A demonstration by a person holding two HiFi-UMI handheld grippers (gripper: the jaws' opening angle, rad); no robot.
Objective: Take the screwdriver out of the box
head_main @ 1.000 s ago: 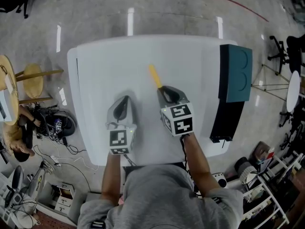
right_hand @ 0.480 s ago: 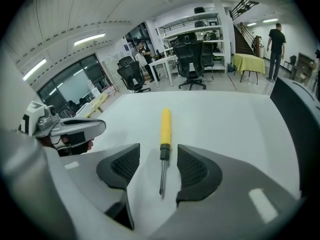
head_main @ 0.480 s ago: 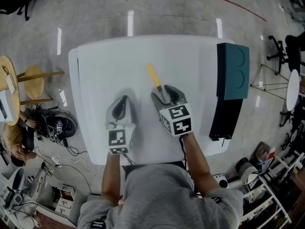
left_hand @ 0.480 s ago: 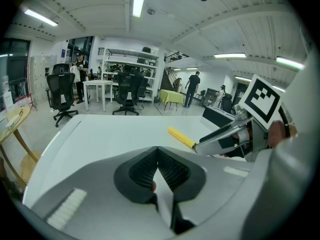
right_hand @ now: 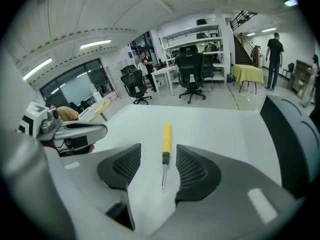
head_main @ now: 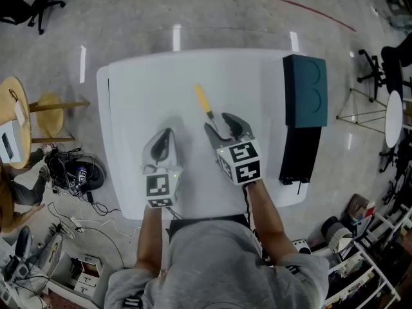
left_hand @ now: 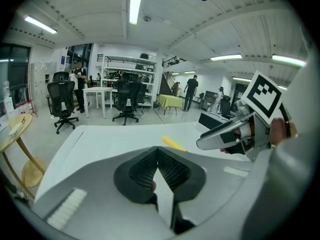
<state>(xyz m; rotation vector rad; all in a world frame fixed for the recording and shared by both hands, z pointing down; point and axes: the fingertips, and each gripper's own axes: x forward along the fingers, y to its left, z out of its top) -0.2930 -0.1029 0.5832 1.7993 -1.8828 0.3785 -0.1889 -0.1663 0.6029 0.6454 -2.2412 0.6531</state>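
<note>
The screwdriver (head_main: 203, 100), with a yellow handle and a thin metal shaft, lies loose on the white table (head_main: 135, 102). My right gripper (head_main: 219, 123) hovers just above its tip end. Its jaws have just been opening and now stand wide, with the shaft (right_hand: 163, 171) lying between them on the table and touching neither pad. In the right gripper view the handle (right_hand: 166, 135) points away from my right gripper (right_hand: 159, 157). My left gripper (head_main: 168, 134) hangs to the left, shut and empty; its pads (left_hand: 170, 166) meet. The box (head_main: 305, 89) lies at the table's right edge.
The box has a teal lid and a black half (head_main: 298, 154) that reaches the table's front right corner. A wooden stool (head_main: 46, 107) and cables (head_main: 74, 172) sit on the floor at the left. Office chairs (right_hand: 192, 69) stand beyond the table's far edge.
The right gripper, shut on the screwdriver a second ago, has opened and lifted off it. The screwdriver stays on the table. Both grippers have risen a little.
</note>
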